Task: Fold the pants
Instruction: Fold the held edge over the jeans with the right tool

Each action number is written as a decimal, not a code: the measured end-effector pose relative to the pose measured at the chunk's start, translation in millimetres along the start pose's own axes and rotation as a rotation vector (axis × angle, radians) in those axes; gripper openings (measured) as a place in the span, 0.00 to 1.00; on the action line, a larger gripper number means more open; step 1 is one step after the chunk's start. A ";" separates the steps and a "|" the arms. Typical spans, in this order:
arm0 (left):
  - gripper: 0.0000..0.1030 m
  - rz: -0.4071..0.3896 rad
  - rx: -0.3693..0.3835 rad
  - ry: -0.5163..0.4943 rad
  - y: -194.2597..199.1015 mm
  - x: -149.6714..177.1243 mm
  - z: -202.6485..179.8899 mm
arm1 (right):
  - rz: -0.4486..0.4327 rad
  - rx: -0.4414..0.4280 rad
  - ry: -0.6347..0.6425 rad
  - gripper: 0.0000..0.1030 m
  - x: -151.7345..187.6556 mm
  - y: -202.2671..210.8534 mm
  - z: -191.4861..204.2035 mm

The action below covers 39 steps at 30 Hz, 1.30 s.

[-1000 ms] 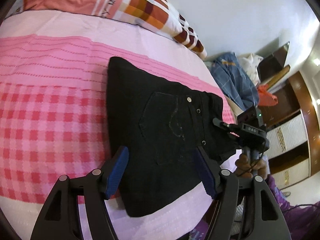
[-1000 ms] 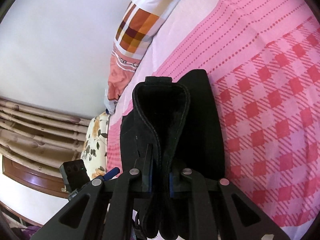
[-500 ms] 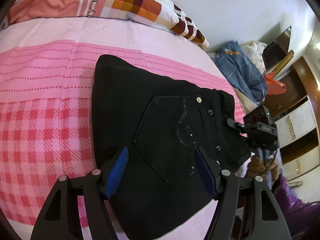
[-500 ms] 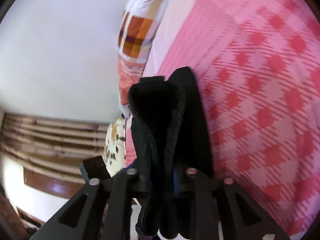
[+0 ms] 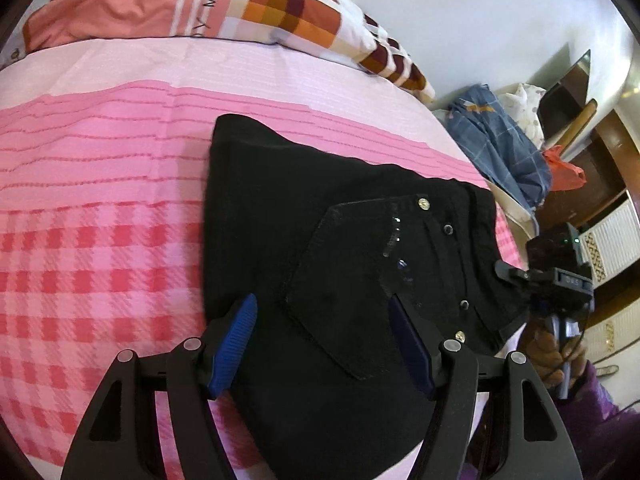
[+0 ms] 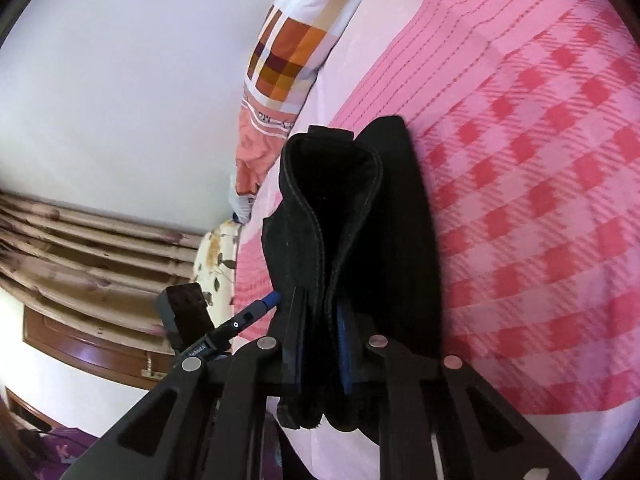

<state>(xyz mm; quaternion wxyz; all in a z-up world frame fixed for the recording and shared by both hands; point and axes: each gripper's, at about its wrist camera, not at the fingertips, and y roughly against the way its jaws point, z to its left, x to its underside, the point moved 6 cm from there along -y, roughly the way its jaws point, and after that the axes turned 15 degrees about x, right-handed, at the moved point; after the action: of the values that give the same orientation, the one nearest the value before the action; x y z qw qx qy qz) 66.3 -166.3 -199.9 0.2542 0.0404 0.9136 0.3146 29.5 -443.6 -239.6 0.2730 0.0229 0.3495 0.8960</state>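
Folded black denim pants (image 5: 340, 280) flat on pink checked bedsheet (image 5: 100, 260), under and ahead of spread left claw (image 5: 324, 348); waistband edge between closing pads of right claw (image 6: 320, 340).

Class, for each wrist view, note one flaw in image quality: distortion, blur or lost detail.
Left wrist view: fisheye bows the bedspread stripes; the black pants lose detail in darkness. Right wrist view: the checks blur toward the right edge.

Bedspread (image 5: 100, 208) lies bare around the pants (image 5: 320, 240); pillow (image 5: 260, 8) bounds the far edge.
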 end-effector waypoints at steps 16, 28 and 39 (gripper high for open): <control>0.67 -0.074 -0.018 -0.100 26.4 -20.8 -31.3 | -0.186 -0.034 -0.007 0.22 -31.5 45.5 -14.3; 0.67 -0.067 0.024 -0.097 -22.7 -77.9 -12.6 | -0.125 0.177 0.261 0.00 -60.4 -33.4 43.0; 0.53 -0.178 0.198 0.093 0.8 -91.0 27.3 | -0.110 0.096 0.121 0.00 -50.9 -43.8 2.7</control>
<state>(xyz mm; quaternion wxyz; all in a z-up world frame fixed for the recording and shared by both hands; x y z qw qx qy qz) 158.5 -171.9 -177.8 0.2331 -0.0307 0.9510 0.2008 94.1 -441.1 -257.9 0.2989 -0.0375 0.4085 0.8616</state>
